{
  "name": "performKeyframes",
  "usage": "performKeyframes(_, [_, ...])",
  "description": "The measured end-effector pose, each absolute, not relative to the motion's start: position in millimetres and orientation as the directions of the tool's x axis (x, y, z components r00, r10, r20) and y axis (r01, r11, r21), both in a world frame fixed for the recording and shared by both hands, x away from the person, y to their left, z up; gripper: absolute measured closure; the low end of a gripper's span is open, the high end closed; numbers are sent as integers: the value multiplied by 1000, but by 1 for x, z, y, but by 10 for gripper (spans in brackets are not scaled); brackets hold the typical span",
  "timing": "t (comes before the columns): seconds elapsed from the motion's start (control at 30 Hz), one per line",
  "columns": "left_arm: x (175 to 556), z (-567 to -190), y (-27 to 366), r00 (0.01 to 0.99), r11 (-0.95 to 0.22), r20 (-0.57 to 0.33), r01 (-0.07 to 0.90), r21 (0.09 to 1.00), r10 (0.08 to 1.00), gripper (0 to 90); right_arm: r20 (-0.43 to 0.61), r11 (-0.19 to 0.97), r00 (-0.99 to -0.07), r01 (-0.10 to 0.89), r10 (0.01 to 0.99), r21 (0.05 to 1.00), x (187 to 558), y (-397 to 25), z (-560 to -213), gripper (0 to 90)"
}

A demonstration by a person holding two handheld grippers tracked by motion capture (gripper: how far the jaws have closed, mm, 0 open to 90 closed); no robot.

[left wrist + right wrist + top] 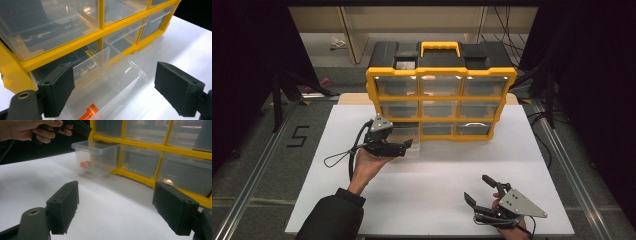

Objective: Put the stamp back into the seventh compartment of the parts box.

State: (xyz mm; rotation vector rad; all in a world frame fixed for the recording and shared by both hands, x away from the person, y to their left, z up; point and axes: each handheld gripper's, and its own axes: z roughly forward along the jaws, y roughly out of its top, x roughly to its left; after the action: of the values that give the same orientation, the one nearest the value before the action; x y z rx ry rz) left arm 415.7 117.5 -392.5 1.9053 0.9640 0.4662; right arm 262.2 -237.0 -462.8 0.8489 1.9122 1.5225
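At the left of the high view, the left gripper hovers just over the clear drawer, which sticks out from the bottom-left slot of the yellow organizer. Its jaws are spread wide and hold nothing. In the left gripper view, the drawer lies open below the jaws, and an orange piece rests on its floor at the bottom centre of the frame. So the piece seems already dropped in; pushing the drawer shut looks like what remains. Further right, the white table is bare in the middle. At the lower right, the right gripper rests near the table's front edge, jaws also apart and empty, well away from the organizer.
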Motion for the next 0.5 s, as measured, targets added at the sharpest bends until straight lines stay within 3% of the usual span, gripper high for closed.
performKeyframes(0.5, [410,-391,115,639,-258,-87,426,867,764,157,-32,161,-653,138,757,977,262,-237,-463,220])
